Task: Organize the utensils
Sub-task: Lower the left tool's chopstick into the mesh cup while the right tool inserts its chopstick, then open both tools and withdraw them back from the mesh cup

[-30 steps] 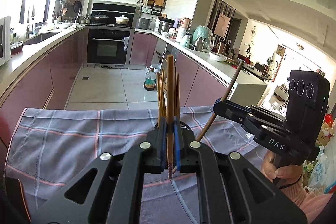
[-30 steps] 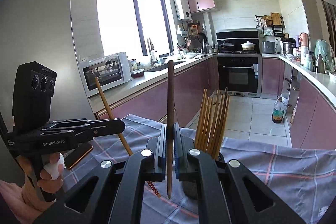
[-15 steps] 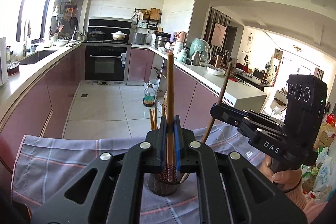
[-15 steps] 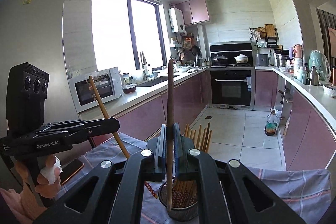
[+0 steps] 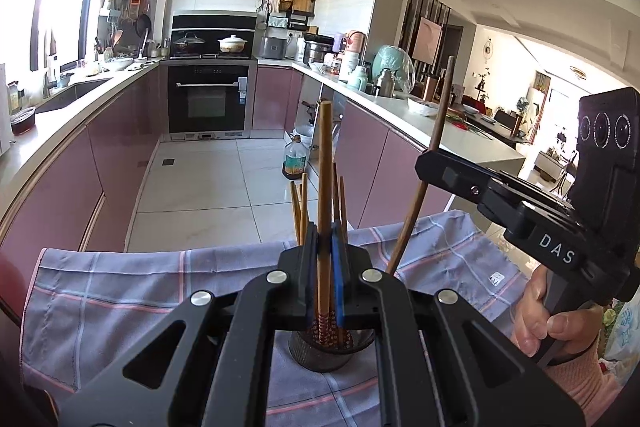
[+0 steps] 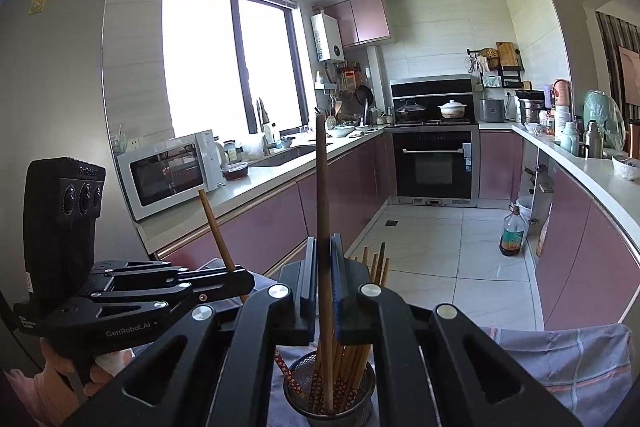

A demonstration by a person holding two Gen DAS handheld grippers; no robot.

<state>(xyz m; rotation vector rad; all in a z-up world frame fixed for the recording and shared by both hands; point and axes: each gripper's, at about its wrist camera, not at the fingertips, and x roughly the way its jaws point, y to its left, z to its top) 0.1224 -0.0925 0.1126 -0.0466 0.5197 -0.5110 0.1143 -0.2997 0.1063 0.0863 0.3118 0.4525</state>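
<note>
Each claw is clamped tight on one upright chopstick — the left gripper (image 5: 325,267) on a light chopstick (image 5: 324,163), the right gripper (image 6: 320,283) on a dark chopstick (image 6: 322,211). Both sticks stand near vertical, tips down, probably so they drop cleanly into the mesh holder (image 6: 332,395) at six o'clock below the jaws — already bristling with chopsticks on the checked cloth (image 5: 120,291).

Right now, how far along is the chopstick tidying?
Mostly done: a bundle of chopsticks already stands in the mesh holder on the checked cloth. In hand: the left gripper and right gripper each pinch one chopstick above it. Left: dropping those two in.
</note>
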